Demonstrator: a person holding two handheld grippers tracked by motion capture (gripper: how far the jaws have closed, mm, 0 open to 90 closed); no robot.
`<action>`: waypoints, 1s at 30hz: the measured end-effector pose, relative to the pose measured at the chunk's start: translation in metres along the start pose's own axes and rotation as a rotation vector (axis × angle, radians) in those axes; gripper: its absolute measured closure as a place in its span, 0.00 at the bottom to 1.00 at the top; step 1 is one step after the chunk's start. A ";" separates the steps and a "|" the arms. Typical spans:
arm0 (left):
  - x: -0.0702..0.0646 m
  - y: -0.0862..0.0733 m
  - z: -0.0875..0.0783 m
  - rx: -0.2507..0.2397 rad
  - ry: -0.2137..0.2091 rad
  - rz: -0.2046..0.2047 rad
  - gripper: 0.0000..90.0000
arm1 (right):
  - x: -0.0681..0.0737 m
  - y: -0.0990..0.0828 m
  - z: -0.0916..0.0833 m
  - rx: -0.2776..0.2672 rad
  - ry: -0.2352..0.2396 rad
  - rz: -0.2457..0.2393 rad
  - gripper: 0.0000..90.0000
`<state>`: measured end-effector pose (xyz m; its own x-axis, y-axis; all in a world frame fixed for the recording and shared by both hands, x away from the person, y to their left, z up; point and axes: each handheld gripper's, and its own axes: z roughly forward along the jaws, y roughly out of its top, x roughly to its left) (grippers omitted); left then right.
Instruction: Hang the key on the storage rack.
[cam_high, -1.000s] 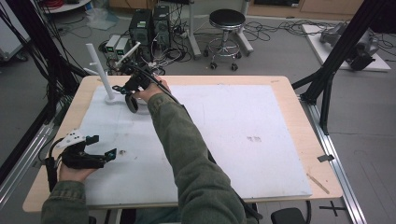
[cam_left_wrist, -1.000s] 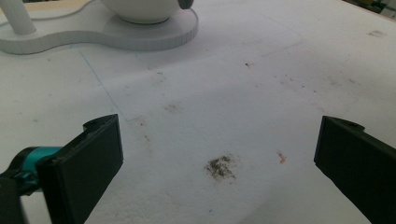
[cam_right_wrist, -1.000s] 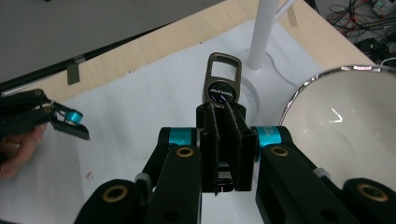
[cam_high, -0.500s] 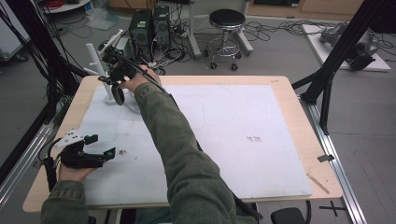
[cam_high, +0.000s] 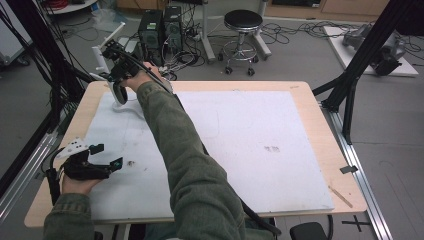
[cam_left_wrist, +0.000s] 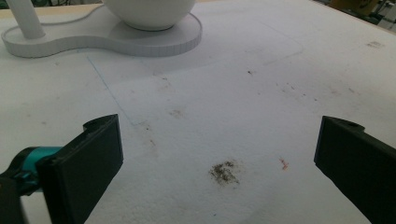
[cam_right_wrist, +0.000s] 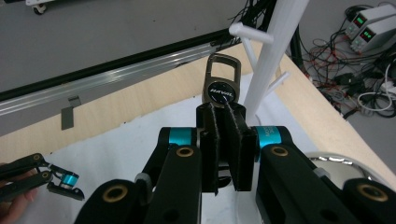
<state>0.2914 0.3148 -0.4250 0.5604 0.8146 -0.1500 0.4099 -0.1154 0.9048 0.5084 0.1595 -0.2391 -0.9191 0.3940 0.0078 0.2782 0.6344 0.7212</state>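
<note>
Metal keyring (cam_right_wrist: 222, 84) clamped in right gripper (cam_right_wrist: 223, 135), beside white rack (cam_right_wrist: 275, 51)

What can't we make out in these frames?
- Keyring: its lower part, pinched in the right gripper, right gripper view.
- White stand: top cut off by that view's upper edge.
- Bowl: upper part cut off, left gripper view.
- Keyring, high view: too small.

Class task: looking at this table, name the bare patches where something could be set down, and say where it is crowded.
Free: the wide stretch of white mat from the reaching sleeve across to the right edge, and the patch between the left tool and the white stand's base. Crowded: the far left corner, where the right tool holds a metal clip near the stand's pegs.
</note>
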 end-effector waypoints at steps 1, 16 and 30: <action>0.000 0.000 0.000 0.001 0.000 -0.001 0.02 | 0.001 0.002 0.000 -0.002 0.000 -0.008 0.94; 0.002 0.000 0.000 -0.013 -0.003 -0.009 0.02 | 0.002 0.024 0.004 -0.022 -0.087 -0.053 0.94; 0.004 0.001 0.000 -0.023 -0.010 -0.016 0.02 | 0.005 0.020 0.025 0.005 -0.100 -0.074 0.93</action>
<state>0.2942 0.3174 -0.4248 0.5612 0.8103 -0.1688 0.4025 -0.0889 0.9111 0.5161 0.1909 -0.2415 -0.9047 0.4102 -0.1151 0.2118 0.6674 0.7140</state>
